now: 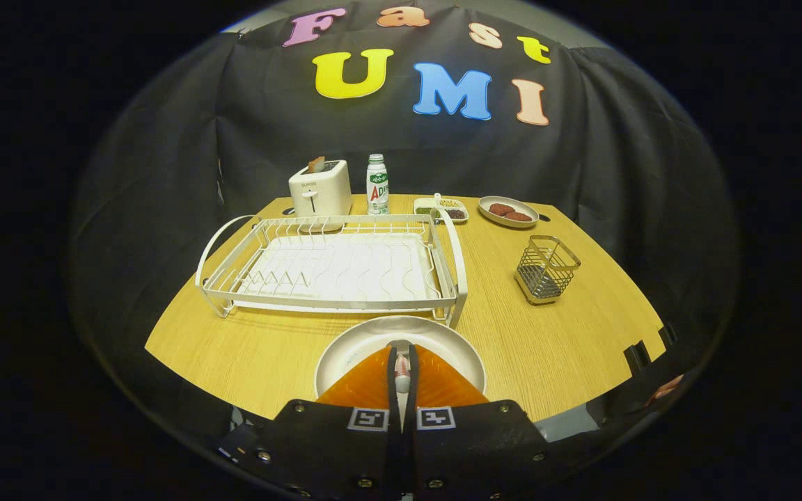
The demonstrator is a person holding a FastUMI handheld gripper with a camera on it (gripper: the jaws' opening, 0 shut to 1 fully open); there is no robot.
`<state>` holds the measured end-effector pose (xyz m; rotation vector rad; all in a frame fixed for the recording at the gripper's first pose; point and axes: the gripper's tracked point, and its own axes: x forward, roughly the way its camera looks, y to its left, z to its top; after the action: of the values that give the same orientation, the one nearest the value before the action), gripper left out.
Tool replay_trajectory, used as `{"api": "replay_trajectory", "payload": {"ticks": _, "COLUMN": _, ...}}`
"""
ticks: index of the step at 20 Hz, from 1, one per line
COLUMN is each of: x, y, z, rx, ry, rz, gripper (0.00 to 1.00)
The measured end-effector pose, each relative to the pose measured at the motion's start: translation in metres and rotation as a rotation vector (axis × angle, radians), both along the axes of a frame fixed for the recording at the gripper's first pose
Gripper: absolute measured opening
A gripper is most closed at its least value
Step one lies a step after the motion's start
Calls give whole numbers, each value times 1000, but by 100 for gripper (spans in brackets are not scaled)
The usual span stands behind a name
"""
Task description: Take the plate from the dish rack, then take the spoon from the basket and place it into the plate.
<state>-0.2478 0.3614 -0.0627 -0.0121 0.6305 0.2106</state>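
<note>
Tongs [402, 348]: nearly closed, gripping one spoon [402, 372] over one plate [373, 341] | bench [568, 348]: one empty dish rack [335, 264], one wire basket [546, 268], one toaster [319, 189], one bottle [376, 184]

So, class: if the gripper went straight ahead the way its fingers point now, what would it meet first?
Probably the round grey plate, whose far rim lies just ahead of the gripper, which looks shut on a thin spoon handle. Beyond it stands the white wire dish rack; depth is uncertain.
</note>
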Motion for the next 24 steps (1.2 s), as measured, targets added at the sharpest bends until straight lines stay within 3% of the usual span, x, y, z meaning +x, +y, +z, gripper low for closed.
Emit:
{"api": "replay_trajectory", "payload": {"ticks": 7, "x": -2, "y": 5, "z": -25, "rx": -31, "ry": 31, "rz": 34, "gripper": 3}}
{"api": "replay_trajectory", "payload": {"ticks": 11, "x": -8, "y": 3, "z": -39, "rx": -40, "ry": 66, "rz": 38, "gripper": 10}}
{"api": "replay_trajectory", "payload": {"ticks": 21, "x": -1, "y": 0, "z": -20, "rx": -37, "ry": -4, "rz": 55, "gripper": 13}}
{"api": "replay_trajectory", "payload": {"ticks": 24, "x": 3, "y": 0, "z": -17, "rx": -34, "ry": -13, "rz": 56, "gripper": 22}}
